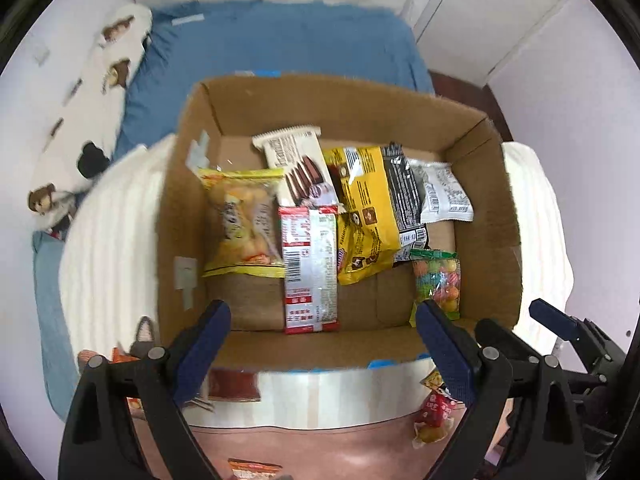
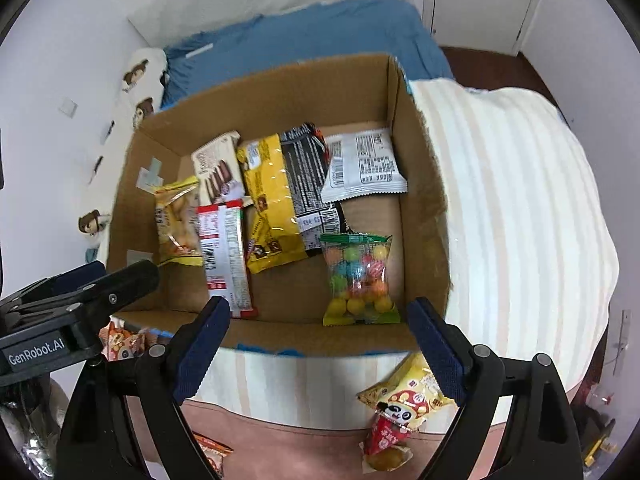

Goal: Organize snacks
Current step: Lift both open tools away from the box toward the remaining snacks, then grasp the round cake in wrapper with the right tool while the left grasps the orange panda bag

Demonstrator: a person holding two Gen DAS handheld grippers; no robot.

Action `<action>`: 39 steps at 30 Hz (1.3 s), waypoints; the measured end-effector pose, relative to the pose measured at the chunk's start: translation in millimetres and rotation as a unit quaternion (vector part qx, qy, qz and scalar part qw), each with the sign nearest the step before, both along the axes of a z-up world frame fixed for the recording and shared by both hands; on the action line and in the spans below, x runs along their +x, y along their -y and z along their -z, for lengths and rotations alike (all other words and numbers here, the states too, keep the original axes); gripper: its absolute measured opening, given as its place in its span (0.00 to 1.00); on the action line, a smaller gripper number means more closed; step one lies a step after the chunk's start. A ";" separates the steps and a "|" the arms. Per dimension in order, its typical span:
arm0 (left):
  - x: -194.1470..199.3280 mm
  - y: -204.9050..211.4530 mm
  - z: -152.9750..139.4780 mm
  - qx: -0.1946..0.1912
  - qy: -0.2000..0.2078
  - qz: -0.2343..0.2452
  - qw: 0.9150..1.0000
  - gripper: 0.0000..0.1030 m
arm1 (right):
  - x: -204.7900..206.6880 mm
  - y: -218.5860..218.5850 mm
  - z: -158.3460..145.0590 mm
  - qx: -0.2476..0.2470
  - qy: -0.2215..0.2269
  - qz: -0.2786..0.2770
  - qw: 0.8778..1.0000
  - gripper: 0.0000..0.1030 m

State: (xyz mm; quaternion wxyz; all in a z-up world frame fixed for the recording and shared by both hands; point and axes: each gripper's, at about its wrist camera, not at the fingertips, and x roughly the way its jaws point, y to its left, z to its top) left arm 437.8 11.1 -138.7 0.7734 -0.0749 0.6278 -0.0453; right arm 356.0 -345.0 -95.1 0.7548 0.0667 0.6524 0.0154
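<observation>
— Step in hand? Mid-sort, seemingly: open brown cardboard box (image 2: 424,184) on the striped cream blanket (image 2: 520,200) already holding several packets, clear bag of coloured candy balls (image 2: 360,276) nearest.

— Grippers? Left gripper (image 1: 322,336) and right gripper (image 2: 318,330) both spread wide, holding nothing, poised over the near rim.

— Next? Probably reaching down to the yellow-and-red mushroom-print snack packet (image 2: 400,408) lying outside, just below the box.
</observation>
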 end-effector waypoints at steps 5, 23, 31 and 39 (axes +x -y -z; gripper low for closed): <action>-30.7 -8.1 -28.1 0.014 0.054 -0.007 0.998 0.92 | -27.9 -6.0 -28.3 -0.003 0.042 -0.009 0.999 0.90; -163.7 -21.9 -59.6 0.027 0.146 -0.022 0.989 0.92 | -154.0 -11.5 -65.5 0.041 0.092 0.000 0.995 0.90; -222.6 -36.9 36.0 0.079 0.040 -0.019 0.996 0.92 | -215.8 17.4 12.0 0.074 0.002 0.057 0.996 0.90; -279.6 -53.8 164.3 0.076 -0.123 -0.009 0.989 0.92 | -241.1 54.3 80.8 0.069 -0.062 0.120 0.988 0.90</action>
